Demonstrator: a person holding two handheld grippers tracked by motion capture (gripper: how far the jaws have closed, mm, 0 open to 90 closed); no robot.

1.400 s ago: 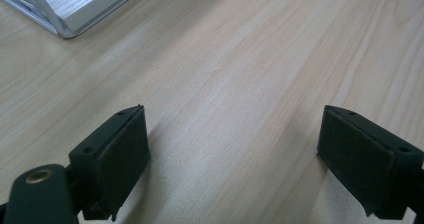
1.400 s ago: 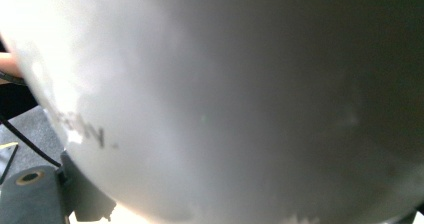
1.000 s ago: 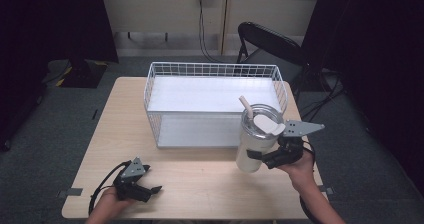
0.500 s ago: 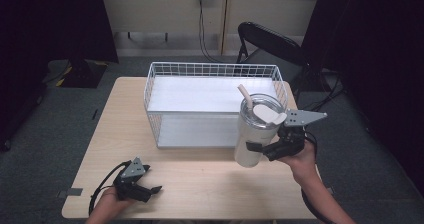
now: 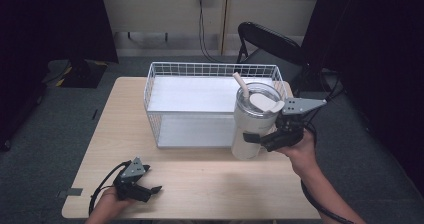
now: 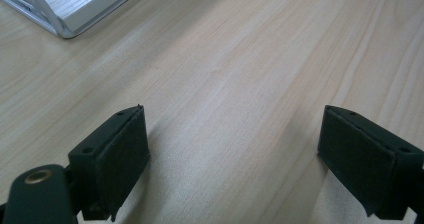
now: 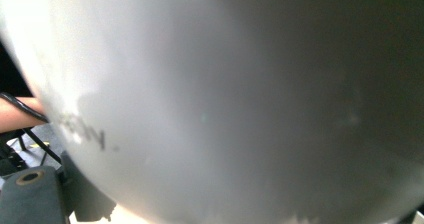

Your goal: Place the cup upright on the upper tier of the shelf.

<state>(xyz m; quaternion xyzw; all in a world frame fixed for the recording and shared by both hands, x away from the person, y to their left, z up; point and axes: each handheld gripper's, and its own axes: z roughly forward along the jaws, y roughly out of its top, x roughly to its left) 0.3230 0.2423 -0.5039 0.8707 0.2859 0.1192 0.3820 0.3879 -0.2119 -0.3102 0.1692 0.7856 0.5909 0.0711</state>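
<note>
A tall white tumbler (image 5: 248,129) with a clear lid and a pale straw hangs off the table, slightly tilted, at the front right corner of the white wire basket (image 5: 210,67). My right gripper (image 5: 261,140) is shut on the tumbler from its right side. In the right gripper view the tumbler's white wall (image 7: 240,99) sits very close, hiding most of the jaws. My left gripper (image 5: 149,189) rests low on the wooden table (image 5: 225,194) at the front left. In the left gripper view it (image 6: 235,154) is open with only bare wood between the pads.
The basket has a white floor and nothing inside it. A black folding chair (image 5: 270,39) stands behind the table at the right. A corner of the basket (image 6: 75,9) shows at the top left of the left gripper view. Cables trail from both grippers.
My right gripper has lifted the tumbler higher and carried it a little left toward the basket's corner. The left gripper has stayed in place.
</note>
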